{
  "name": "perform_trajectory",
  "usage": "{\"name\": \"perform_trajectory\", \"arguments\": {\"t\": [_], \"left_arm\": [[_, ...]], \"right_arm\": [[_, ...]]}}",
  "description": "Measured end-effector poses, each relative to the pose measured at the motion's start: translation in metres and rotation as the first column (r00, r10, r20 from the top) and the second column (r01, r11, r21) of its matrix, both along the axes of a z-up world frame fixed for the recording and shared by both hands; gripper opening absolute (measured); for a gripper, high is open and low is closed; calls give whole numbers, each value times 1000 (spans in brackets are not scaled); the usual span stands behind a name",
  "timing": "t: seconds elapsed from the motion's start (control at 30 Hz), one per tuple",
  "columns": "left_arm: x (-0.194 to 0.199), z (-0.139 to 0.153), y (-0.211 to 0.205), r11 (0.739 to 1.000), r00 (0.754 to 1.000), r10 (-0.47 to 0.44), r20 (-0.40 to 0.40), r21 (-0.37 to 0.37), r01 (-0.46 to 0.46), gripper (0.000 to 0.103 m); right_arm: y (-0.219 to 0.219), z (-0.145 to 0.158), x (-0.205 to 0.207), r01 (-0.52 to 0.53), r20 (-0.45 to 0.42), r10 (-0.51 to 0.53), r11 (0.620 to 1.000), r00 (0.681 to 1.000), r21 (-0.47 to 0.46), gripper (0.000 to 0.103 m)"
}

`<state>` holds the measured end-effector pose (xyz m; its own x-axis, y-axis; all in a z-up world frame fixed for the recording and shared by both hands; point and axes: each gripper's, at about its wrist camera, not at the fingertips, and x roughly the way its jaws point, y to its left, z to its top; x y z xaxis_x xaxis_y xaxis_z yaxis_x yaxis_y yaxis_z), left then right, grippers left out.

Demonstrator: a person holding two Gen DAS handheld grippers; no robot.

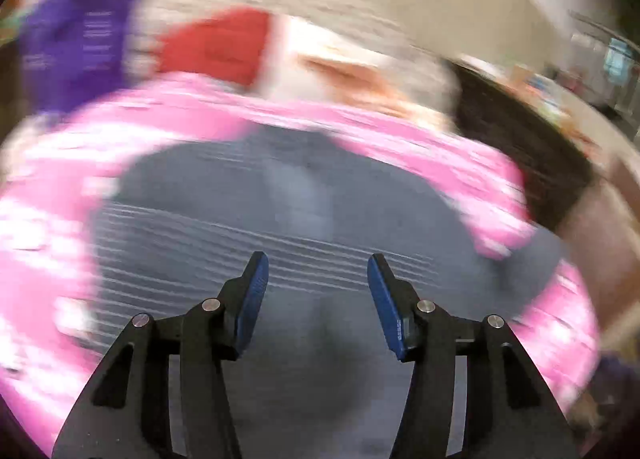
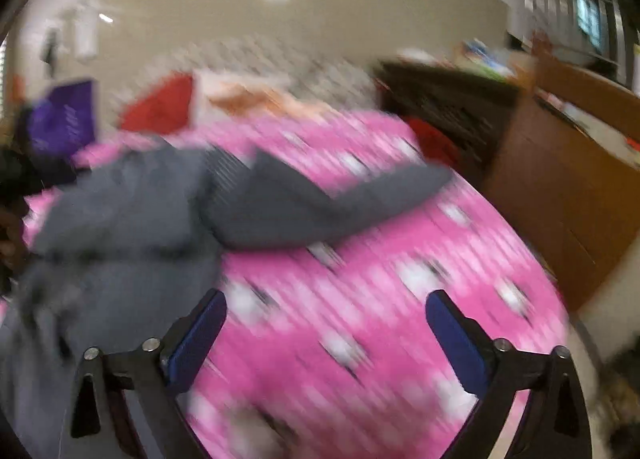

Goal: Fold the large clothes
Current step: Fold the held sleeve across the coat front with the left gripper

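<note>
Grey garment (image 1: 288,195) spread on a pink bedspread (image 1: 56,227), both views blurred.
Left to right: the left gripper (image 1: 318,271) points down over the garment's middle, blue pads parted, nothing between them; the right gripper (image 2: 326,311) hangs over bare bedspread with jaws wide and empty, garment at its nine o'clock, one sleeve (image 2: 360,191) reaching toward one o'clock. No container is discernible.

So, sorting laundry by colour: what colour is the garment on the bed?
Grey garment, clearest in the right wrist view.
</note>
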<state>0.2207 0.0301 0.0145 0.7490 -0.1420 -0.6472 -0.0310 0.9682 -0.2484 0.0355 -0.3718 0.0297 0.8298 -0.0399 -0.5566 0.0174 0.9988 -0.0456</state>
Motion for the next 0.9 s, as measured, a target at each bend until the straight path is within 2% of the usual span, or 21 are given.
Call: {"name": "perform_trajectory", "arguments": {"t": [0.03,0.07,0.1,0.13,0.17,0.23,0.27,0.3,0.37,0.4,0.43,0.47,0.5,0.57,0.67,0.73,0.77,0.83,0.9], "left_arm": [[4,-6,25,996,996,91,-24,27,-91,44],[10,-15,52,981,979,192,-65,46,-189,24],[15,-23,65,971,965,239,-110,58,-233,15],[21,-34,75,964,951,266,-161,74,-257,10],[29,-48,79,965,942,262,-208,89,-248,10],[34,-65,72,964,936,254,-244,139,-225,10],[33,-72,67,960,936,256,-242,176,-217,10],[31,-77,59,950,942,263,-207,227,-215,10],[26,-82,48,934,951,270,-151,281,-221,10],[22,-85,44,926,956,271,-113,301,-227,11],[21,-87,44,926,956,272,-109,300,-229,11],[20,-87,46,926,955,276,-105,294,-235,11],[20,-88,48,928,954,279,-110,286,-239,11],[21,-89,50,927,952,286,-110,284,-246,10],[26,-90,49,921,951,290,-109,303,-246,10],[33,-91,52,921,951,289,-110,302,-245,10],[32,-89,53,925,952,286,-109,292,-244,10],[27,-79,58,944,951,271,-147,233,-233,10],[9,-60,67,959,951,268,-154,138,-248,10]], "right_arm": [[12,8,11,-47,34,47,999,998,15,90],[29,15,24,-115,65,113,993,991,25,85],[47,17,40,-194,72,190,980,979,41,66],[62,15,53,-253,58,250,965,966,60,42],[79,11,72,-306,19,305,947,952,96,34],[112,-5,112,-361,-64,380,911,923,199,28],[124,-13,126,-371,-88,398,901,913,224,26],[135,-21,141,-363,-110,394,904,912,226,26],[148,-47,172,-328,-183,364,924,913,197,26],[149,-62,185,-293,-226,324,943,919,157,22],[147,-83,200,-265,-291,291,956,912,123,18],[144,-93,205,-272,-300,302,953,905,136,18],[143,-93,203,-290,-259,315,948,913,131,18],[146,-88,200,-302,-257,320,947,912,109,19],[133,-61,183,-323,-185,348,934,919,154,19],[111,-36,167,-312,-101,333,933,938,180,23],[97,-26,162,-293,-76,309,940,948,175,26],[48,-10,154,-213,-48,222,966,974,147,44],[-9,-3,154,-89,-36,95,988,995,128,47]]}}
